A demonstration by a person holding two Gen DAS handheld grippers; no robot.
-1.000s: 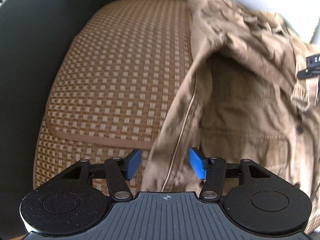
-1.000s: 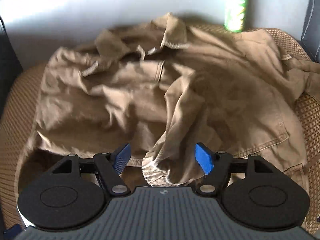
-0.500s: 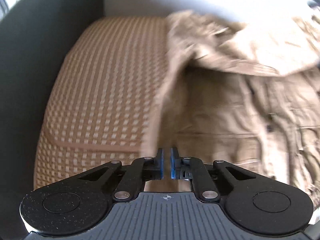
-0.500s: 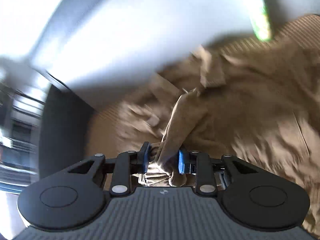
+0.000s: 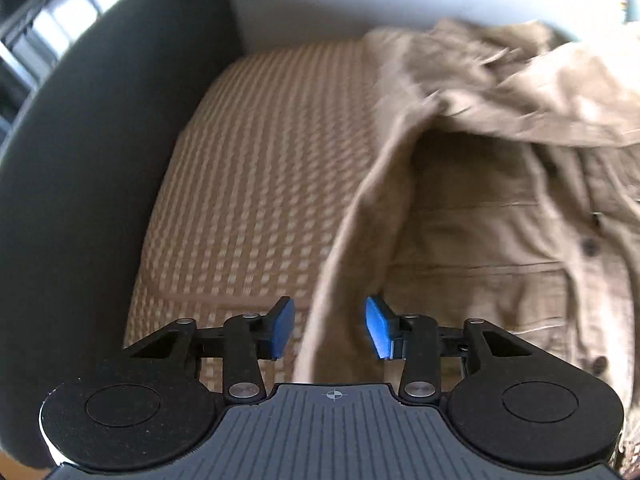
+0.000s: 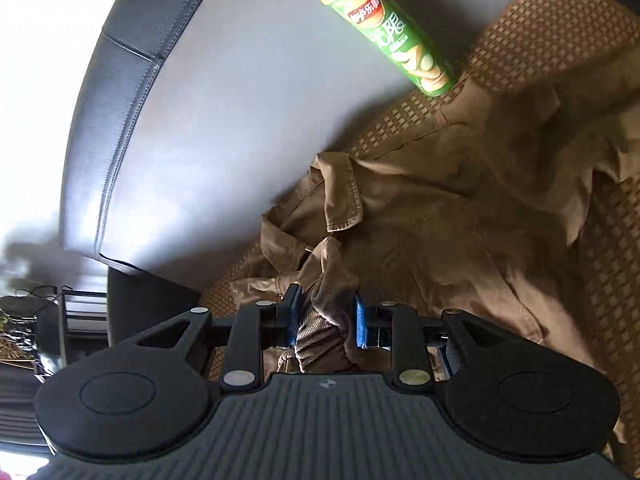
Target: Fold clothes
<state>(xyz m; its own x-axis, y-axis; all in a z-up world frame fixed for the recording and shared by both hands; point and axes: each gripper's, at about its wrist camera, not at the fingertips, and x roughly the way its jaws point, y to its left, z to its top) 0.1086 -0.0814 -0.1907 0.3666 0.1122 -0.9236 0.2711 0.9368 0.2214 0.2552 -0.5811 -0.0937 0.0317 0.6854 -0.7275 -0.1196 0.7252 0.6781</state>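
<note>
Left gripper (image 5: pixel 330 326) had reopened, blue pads apart astride the rumpled tan cotton jacket's (image 5: pixel 500 240) hem.
Right gripper (image 6: pixel 326 316) was clamped on its ribbed cuff (image 6: pixel 320 332); soft, limp cloth, best held at edges.

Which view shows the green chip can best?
The right wrist view: the green chip can is sharp, whole, leaning against the sofa back. The left wrist view shows at most a blurred sliver at its upper right edge.

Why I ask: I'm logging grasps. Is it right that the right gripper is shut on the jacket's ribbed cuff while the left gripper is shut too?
Not quite. The left gripper is open in the left wrist view. The right gripper is indeed shut on the jacket's ribbed cuff.
</note>
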